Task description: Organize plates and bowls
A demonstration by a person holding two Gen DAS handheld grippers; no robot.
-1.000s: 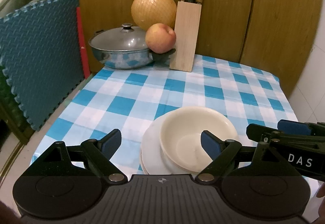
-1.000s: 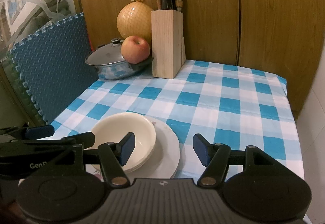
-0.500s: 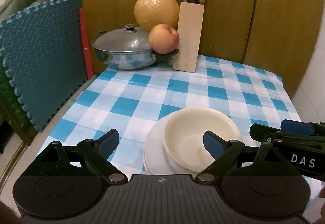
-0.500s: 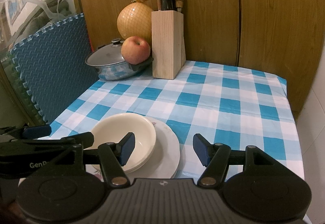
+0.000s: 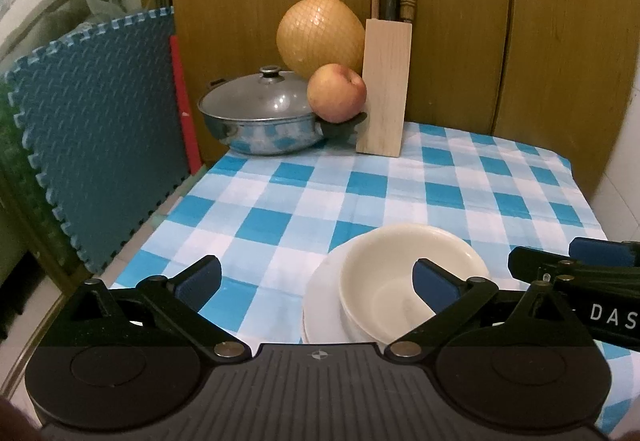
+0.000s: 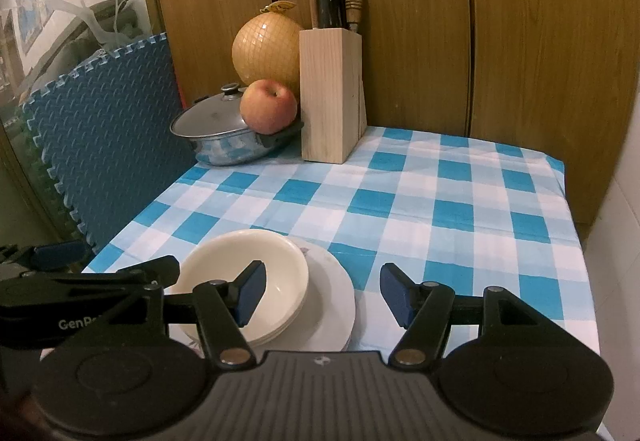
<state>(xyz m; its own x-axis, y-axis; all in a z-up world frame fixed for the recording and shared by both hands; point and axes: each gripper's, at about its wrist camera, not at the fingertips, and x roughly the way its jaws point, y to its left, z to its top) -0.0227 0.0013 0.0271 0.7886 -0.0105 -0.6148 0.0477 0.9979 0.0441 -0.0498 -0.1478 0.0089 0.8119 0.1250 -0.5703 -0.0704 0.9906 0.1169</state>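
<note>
A stack of cream bowls (image 5: 384,273) sits on a stack of white plates (image 5: 320,301) near the front edge of the blue-checked tablecloth (image 5: 360,201). My left gripper (image 5: 316,283) hovers just before the stack; its jaws are opening wide, the right pad shows over the bowl, and nothing is pressed between them. From the right, the right gripper's fingers (image 5: 600,253) reach in beside the bowls. In the right wrist view my right gripper (image 6: 322,295) stands open over the plates' (image 6: 332,305) right rim, with the bowls (image 6: 240,261) to its left, gripping nothing.
At the back left stand a lidded steel pot (image 5: 260,117), an apple (image 5: 336,93) on its handle, a netted pomelo (image 5: 320,33) and a wooden knife block (image 5: 384,89). A blue foam mat (image 5: 100,121) leans along the left. Wooden panels (image 5: 520,21) close off the back.
The left gripper's jaws have spread wider apart, and its view has tipped slightly upward. The right gripper, bowls and plates have stayed put.
</note>
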